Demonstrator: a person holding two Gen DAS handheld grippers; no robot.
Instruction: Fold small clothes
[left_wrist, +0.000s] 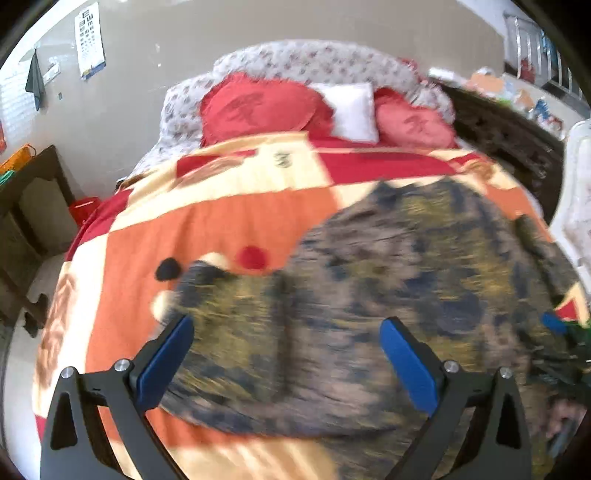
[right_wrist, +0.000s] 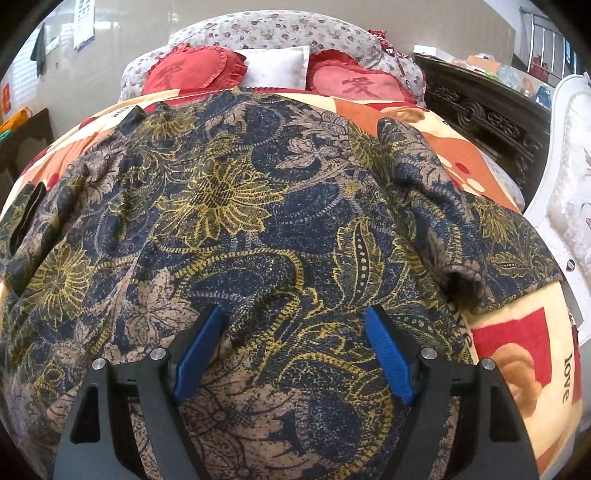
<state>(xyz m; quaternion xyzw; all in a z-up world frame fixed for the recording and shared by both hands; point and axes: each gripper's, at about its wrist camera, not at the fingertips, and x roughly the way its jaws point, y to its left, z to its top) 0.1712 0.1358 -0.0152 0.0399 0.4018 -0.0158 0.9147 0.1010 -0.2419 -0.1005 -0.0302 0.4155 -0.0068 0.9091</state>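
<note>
The garment (right_wrist: 258, 221) lies spread on the bed's blanket (right_wrist: 524, 369), one sleeve (right_wrist: 436, 221) already turned inward. I judge the fold as begun, not finished. Next move: pick a free edge or the loose ridge of cloth below my right hand-held gripper (right_wrist: 295, 350), then close on it. Both my hand-held grippers hover above the cloth, jaws apart, gripping nothing; the left hand-held gripper (left_wrist: 288, 354) view is blurred.
</note>
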